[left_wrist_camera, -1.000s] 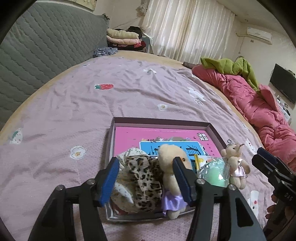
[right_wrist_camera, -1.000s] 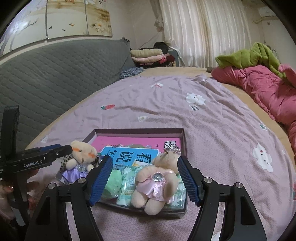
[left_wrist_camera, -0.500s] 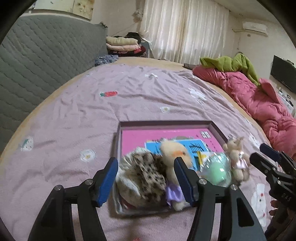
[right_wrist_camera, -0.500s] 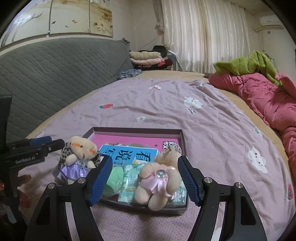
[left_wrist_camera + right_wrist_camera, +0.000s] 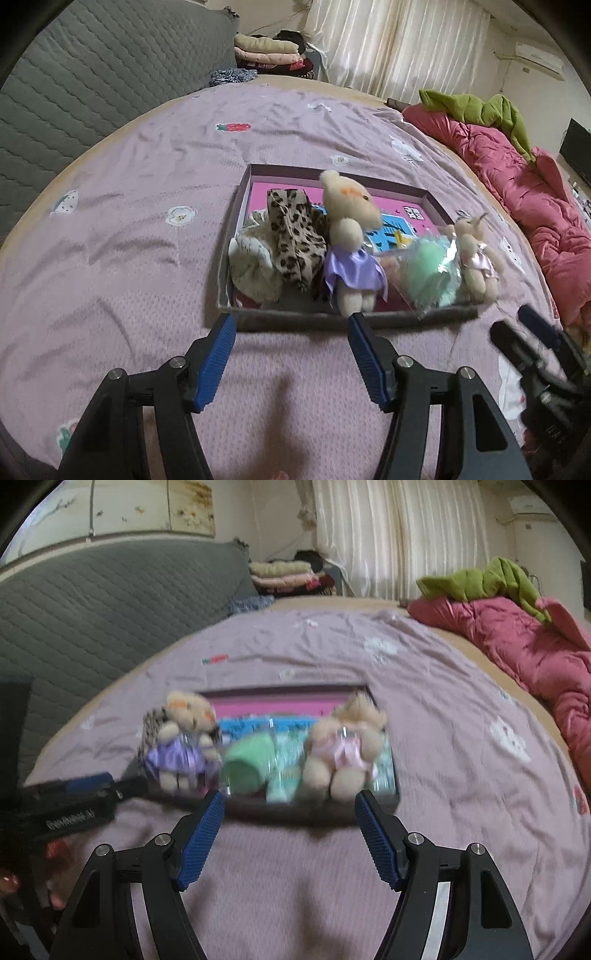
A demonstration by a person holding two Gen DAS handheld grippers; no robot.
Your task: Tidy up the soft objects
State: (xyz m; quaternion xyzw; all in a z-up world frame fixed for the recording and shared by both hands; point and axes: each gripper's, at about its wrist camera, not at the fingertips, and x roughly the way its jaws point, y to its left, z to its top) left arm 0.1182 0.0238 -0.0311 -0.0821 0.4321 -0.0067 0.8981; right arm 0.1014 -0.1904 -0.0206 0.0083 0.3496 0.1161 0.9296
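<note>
A shallow dark box (image 5: 236,206) with a pink book inside lies on the purple bedsheet. In it sit a leopard-print cloth (image 5: 291,240), a cream cloth (image 5: 253,266), a bear in a purple dress (image 5: 351,236), a green soft item in plastic (image 5: 428,273) and a bear in a pink dress (image 5: 474,258). My left gripper (image 5: 290,358) is open and empty, just short of the box's near wall. My right gripper (image 5: 290,836) is open and empty, also short of the box (image 5: 391,797). The right wrist view shows both bears (image 5: 184,738) (image 5: 343,749), blurred.
A pink quilt (image 5: 517,177) with a green blanket (image 5: 476,110) lies along the right side of the bed. A grey quilted headboard (image 5: 92,74) stands at the left. Folded clothes (image 5: 269,51) are stacked at the far end by the curtains.
Both grippers have pulled back toward me, away from the box. The toys that were between the fingers now sit in the box beyond the fingertips.
</note>
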